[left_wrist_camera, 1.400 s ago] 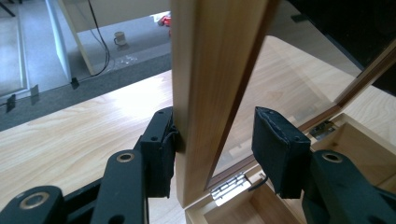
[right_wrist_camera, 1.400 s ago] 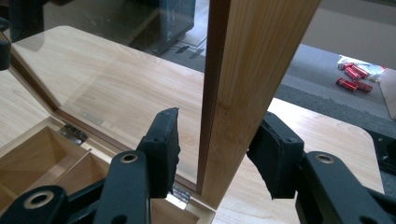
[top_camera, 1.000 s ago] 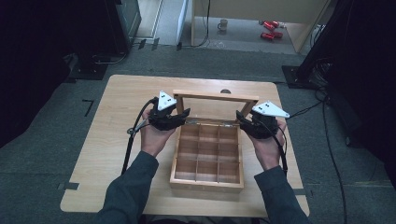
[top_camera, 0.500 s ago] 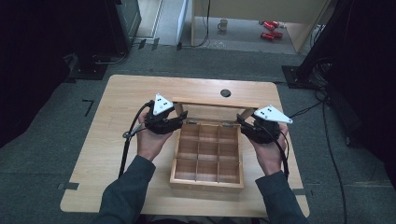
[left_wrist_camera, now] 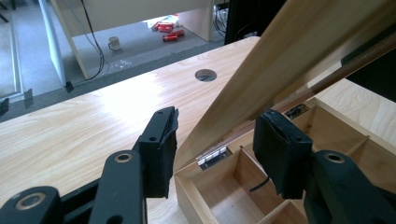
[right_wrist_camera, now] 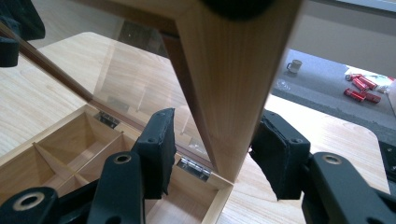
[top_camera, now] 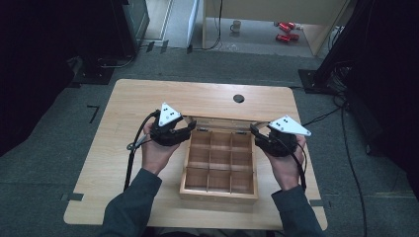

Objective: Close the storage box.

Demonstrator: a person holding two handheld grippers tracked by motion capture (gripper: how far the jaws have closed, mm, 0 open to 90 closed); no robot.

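A wooden box (top_camera: 219, 189) with several empty compartments sits on the table, its hinges on the far side. Its glass-paned lid (top_camera: 220, 121) is raised and leans forward over the box. My left gripper (top_camera: 190, 127) is open, its jaws straddling the lid's left edge (left_wrist_camera: 243, 79) with a gap on each side. My right gripper (top_camera: 254, 131) is open too, around the lid's right frame (right_wrist_camera: 229, 84). The outer right pad (right_wrist_camera: 278, 156) sits close against that frame. Silver hinges (left_wrist_camera: 212, 156) show at the box's back corners.
The wooden table (top_camera: 148, 98) has a round cable hole (top_camera: 238, 98) beyond the box. On the floor past the table lie a mug (top_camera: 236, 25) and red objects (top_camera: 285, 31). Dark stands flank the table on both sides.
The lid has tipped down from a more open angle and now leans over the box. Both hands and grippers have come back toward the person with it.
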